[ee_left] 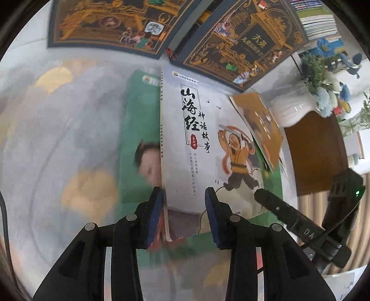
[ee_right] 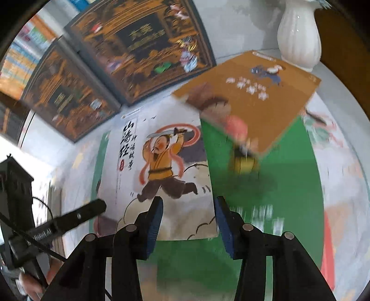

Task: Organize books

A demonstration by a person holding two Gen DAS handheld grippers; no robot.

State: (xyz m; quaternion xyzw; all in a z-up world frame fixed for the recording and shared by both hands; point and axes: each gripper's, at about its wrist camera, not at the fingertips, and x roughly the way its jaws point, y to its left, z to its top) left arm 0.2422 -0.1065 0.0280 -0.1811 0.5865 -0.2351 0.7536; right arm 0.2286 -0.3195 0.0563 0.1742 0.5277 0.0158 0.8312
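Observation:
A white picture book (ee_left: pixel 196 148) with black Chinese title and a running warrior lies on a green book (ee_left: pixel 136 111); both also show in the right wrist view, the white book (ee_right: pixel 166 162) and the green one (ee_right: pixel 277 185). An orange book (ee_left: pixel 259 125) lies tilted over their far right corner, seen large in the right wrist view (ee_right: pixel 252 97). My left gripper (ee_left: pixel 183 196) is open, jaws straddling the white book's near edge. My right gripper (ee_right: pixel 188 203) is open above the white book's right edge. Its fingers also show in the left wrist view (ee_left: pixel 277 206).
Two large dark ornate books (ee_left: pixel 233 39) (ee_left: pixel 115 23) lie at the back, also in the right wrist view (ee_right: pixel 143 48). A white vase (ee_right: pixel 299 32) with blue flowers (ee_left: pixel 323 67) stands at the right. A stack of books (ee_left: pixel 316 20) sits far right. The tablecloth (ee_left: pixel 57 139) is patterned grey.

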